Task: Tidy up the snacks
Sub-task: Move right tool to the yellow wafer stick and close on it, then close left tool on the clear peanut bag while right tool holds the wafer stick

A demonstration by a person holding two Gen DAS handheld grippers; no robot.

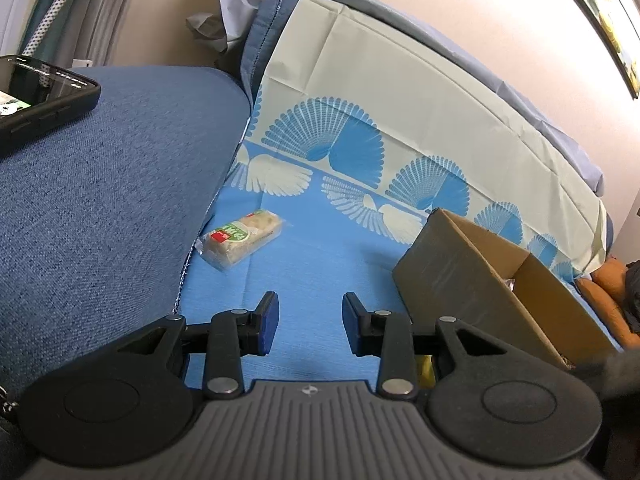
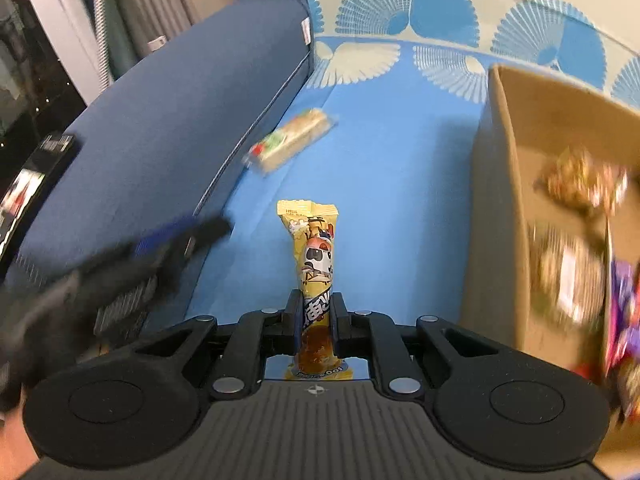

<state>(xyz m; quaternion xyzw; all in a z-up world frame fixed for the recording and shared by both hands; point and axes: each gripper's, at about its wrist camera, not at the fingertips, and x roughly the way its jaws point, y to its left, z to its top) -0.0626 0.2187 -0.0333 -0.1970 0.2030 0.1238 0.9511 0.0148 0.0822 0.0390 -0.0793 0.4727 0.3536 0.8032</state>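
Item in transit: the right hand-held gripper (image 2: 316, 320) is clamping a yellow cartoon-print snack stick (image 2: 314, 264) above the blue patterned sofa cover (image 2: 380, 184), needing a carry rightward into the cardboard box (image 2: 500, 200); the left hand-held gripper (image 1: 310, 320) is hanging apart, empty, near the wrapped sandwich (image 1: 240, 238) by the cover's left edge.

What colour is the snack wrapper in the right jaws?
Yellow snack wrapper with a cartoon figure; right wrist view.

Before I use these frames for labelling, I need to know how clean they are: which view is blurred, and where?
Left wrist view: sharp throughout, the wrapped cracker pack and cardboard box crisp; fisheye bends the wall edge. Right wrist view: motion-smeared surroundings, worst on the box contents and the left gripper; only the yellow snack stick clamped in the right gripper stays sharp.
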